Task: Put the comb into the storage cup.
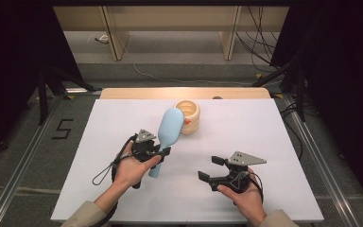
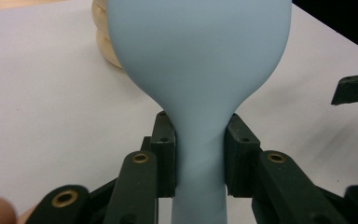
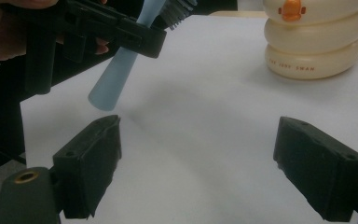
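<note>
From the high view: the left gripper [image 1: 163, 152] has the blue brush [image 1: 168, 135] clamped by its neck, head angled up toward the cream pot [image 1: 189, 116] at the far middle of the white table [image 1: 99, 156]. The brush head overlaps the pot's near rim from here; whether it touches, I cannot tell. The right gripper [image 1: 210, 168] sits low near the front right, jaws spread, holding nothing.

Left gripper view: both pads squeeze the narrow neck just below where the head flares. Solid, centred grip. The pot peeks out behind the head, upper left.

Right gripper view: its jaws stand wide apart over bare table, and beyond them the handle end hangs clear of the surface, bristles facing down.

My read: the brush is bound for the pot. To do it well, tip the handle end down over the opening, keep the pinch on the neck, and let the free gripper steady the pot if it shifts.
</note>
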Motion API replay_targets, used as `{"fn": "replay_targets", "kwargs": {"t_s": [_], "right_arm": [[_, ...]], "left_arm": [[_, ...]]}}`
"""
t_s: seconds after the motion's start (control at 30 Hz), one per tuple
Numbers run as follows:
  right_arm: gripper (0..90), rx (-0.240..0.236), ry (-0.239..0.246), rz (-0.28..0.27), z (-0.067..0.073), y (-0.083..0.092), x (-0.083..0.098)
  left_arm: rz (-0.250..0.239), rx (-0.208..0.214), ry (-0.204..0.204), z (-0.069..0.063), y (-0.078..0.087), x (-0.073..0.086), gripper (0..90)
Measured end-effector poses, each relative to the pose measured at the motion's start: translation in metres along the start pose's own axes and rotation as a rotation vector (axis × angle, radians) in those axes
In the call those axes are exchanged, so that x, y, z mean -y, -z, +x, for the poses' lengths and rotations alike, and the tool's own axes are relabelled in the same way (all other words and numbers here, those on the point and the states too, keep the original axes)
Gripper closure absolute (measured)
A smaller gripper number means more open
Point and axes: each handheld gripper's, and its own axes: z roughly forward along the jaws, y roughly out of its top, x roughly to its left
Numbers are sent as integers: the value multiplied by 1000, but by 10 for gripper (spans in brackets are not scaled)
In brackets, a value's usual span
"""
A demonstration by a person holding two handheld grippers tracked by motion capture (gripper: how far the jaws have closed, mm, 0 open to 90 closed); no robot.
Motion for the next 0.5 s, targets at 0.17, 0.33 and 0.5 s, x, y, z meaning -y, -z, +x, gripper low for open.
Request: {"fn": "replay_targets", "kwargs": {"t_s": [0.17, 0.33, 0.5], "right_arm": [[159, -1, -1, -7, 2, -4, -1], [159, -7, -8, -5, 5, -8, -2], [159, -13, -10, 1, 8, -13, -3]], "left_arm": [[-5, 5, 2, -3, -1, 1, 693], [-12, 3, -1, -5, -2, 2, 692], [-14, 6, -11, -7, -3, 2, 693]]}}
